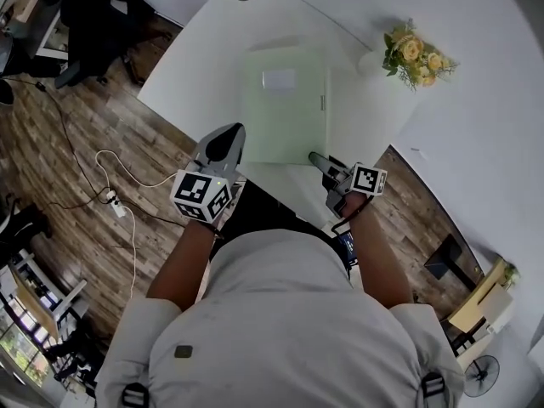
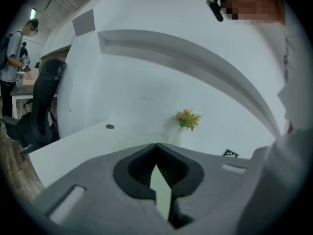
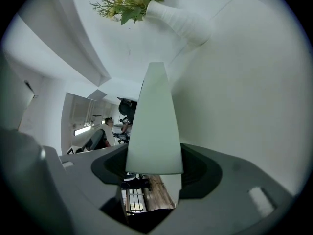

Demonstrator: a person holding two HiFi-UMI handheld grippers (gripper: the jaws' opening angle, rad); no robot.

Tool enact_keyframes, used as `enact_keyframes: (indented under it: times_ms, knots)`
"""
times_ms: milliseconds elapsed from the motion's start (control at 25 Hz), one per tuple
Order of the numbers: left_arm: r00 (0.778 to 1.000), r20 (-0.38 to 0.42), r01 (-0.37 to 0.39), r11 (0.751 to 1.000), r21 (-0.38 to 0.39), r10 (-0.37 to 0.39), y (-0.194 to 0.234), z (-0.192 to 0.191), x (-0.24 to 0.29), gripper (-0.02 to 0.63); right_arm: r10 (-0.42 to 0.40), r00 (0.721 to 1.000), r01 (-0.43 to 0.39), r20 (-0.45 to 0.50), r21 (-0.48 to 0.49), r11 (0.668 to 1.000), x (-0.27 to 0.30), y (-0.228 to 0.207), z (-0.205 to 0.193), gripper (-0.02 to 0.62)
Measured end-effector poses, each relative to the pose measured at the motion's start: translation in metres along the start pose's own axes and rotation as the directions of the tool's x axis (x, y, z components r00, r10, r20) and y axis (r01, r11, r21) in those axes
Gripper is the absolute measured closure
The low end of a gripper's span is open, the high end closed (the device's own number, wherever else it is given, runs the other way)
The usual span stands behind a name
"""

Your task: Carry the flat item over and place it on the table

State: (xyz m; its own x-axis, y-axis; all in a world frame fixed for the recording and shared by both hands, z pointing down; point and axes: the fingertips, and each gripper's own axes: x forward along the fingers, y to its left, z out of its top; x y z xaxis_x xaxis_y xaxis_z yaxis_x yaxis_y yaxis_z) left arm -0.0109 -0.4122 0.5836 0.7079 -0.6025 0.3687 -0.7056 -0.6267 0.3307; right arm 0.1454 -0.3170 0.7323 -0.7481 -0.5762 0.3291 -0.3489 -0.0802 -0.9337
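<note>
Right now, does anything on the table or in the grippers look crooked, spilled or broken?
Nothing stands out. The flat item looks intact, gripped by the left gripper and the right gripper; the flower vase stands upright on the table.

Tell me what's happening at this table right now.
A person is holding a pale green flat item by its near corners, with a hand-held gripper in each hand. The left gripper is shut on a thin sliver of it. The right gripper grips its edge with the jaws set wide. The item is over the white table, short of the vase of yellow flowers. I can't tell whether it rests on the table.
</note>
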Motion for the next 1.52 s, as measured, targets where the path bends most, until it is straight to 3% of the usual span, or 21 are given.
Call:
enact_keyframes:
  times_ms: [440, 520, 680, 1040, 1240, 1400, 1520]
  knots:
    - [0.999, -0.034, 0.018, 0.999, -0.029, -0.019, 0.005, -0.018, 0.007, 0.606, -0.159, 0.987, 0.156, -0.026, -0.074, 0.985, -0.001, -0.045, -0.003, 0.259]
    - [0.999, -0.04, 0.023, 0.999, -0.032, -0.024, 0.004, -0.021, 0.008, 0.606, -0.212, 0.976, 0.208, -0.036, -0.105, 0.973, -0.004, -0.058, -0.004, 0.253]
    - [0.998, -0.046, 0.03, 0.999, -0.035, -0.032, 0.002, -0.027, 0.01, 0.606, -0.333, 0.941, 0.31, -0.053, -0.252, 0.917, -0.009, -0.075, -0.003, 0.334]
    - [0.998, -0.046, 0.039, 0.999, -0.033, -0.04, -0.008, -0.029, 0.006, 0.606, -0.368, 0.929, 0.34, -0.033, -0.309, 0.888, -0.011, -0.075, -0.001, 0.341]
    - [0.999, -0.032, 0.035, 0.999, -0.015, -0.036, -0.022, -0.025, -0.001, 0.606, -0.418, 0.909, 0.375, -0.011, -0.419, 0.827, -0.018, -0.065, 0.001, 0.39]
    - [1.0, -0.008, 0.026, 1.0, 0.007, -0.026, -0.036, -0.018, -0.015, 0.606, -0.408, 0.912, 0.372, 0.039, -0.494, 0.786, -0.032, -0.048, 0.004, 0.45]
    - [1.0, 0.016, 0.017, 0.999, 0.028, -0.018, -0.048, -0.013, -0.024, 0.606, -0.4, 0.914, 0.367, 0.075, -0.574, 0.732, -0.044, -0.029, 0.007, 0.474]
